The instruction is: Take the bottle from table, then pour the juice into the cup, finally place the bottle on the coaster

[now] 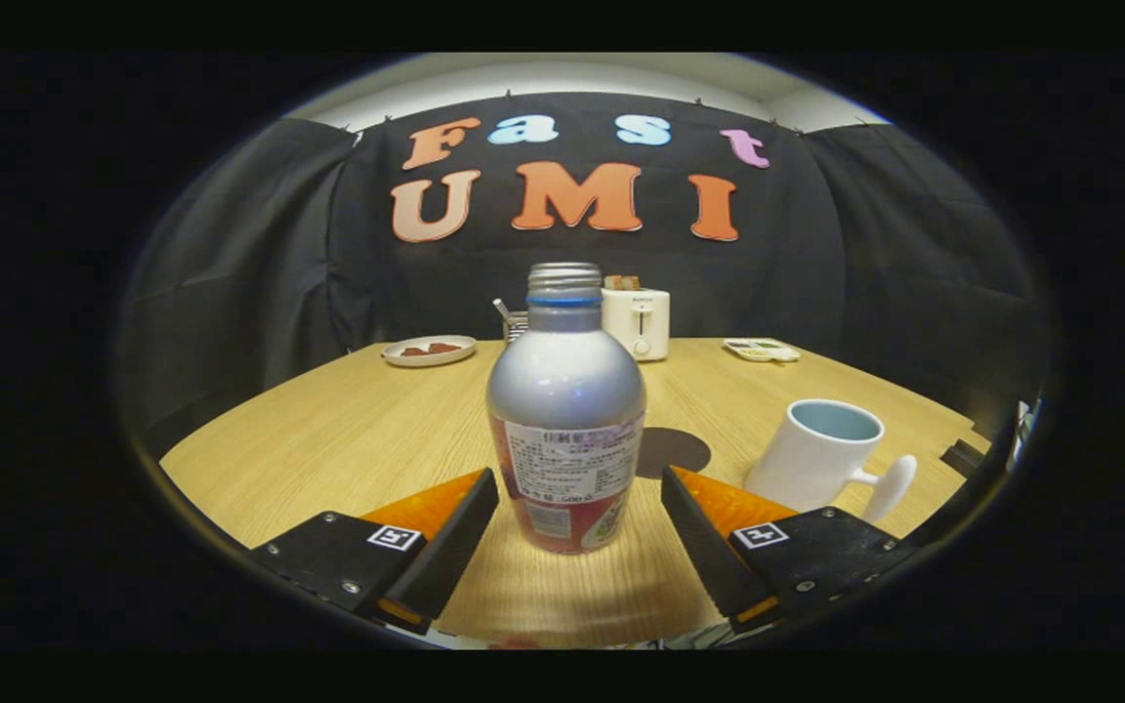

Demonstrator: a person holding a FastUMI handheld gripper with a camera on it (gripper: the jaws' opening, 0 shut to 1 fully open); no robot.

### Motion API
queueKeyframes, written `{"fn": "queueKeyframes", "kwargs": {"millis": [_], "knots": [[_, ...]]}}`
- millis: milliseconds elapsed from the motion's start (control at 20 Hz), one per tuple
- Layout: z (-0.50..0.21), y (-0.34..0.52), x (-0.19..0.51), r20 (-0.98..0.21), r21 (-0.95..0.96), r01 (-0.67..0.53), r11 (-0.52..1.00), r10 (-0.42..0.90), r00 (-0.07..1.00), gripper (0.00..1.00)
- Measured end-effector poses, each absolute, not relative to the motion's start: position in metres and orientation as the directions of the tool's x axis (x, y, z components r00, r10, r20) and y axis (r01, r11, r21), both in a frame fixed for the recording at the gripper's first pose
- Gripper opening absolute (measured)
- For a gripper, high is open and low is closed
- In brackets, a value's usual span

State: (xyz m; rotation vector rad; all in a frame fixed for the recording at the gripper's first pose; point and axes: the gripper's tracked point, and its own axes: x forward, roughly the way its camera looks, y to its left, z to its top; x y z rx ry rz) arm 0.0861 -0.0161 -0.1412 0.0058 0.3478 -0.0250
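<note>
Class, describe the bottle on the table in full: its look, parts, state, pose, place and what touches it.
The bottle stands upright on the wooden table, between the open gripper's fingers, which do not touch it. It looks like silvery metal, with a rounded shoulder, a blue neck ring and a threaded mouth with no cap. A label with white and red parts wraps its lower body. Only the table touches it.

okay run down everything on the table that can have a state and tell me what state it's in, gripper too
gripper: open, fingers either side of the bottle, not touching it
bottle: upright on the table, cap on
cup: upright, looks empty, handle toward the gripper
coaster: bare, behind the bottle
toaster: something sticking up from the slot
plate: holds brownish pieces
</note>
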Motion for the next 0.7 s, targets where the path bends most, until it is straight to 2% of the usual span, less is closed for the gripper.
{"fn": "queueKeyframes", "kwargs": {"millis": [300,400,550,700], "knots": [[-0.146,-0.014,0.096,-0.344,-0.009,0.023,1.000,-0.025,0.938,0.99],[-0.149,-0.012,0.100,-0.347,-0.004,0.014,1.000,-0.014,0.938,0.95],[-0.149,-0.011,0.103,-0.328,0.025,0.011,1.000,-0.002,0.945,0.80],[-0.150,-0.010,0.106,-0.333,0.026,0.019,0.999,-0.009,0.943,0.79]]}}
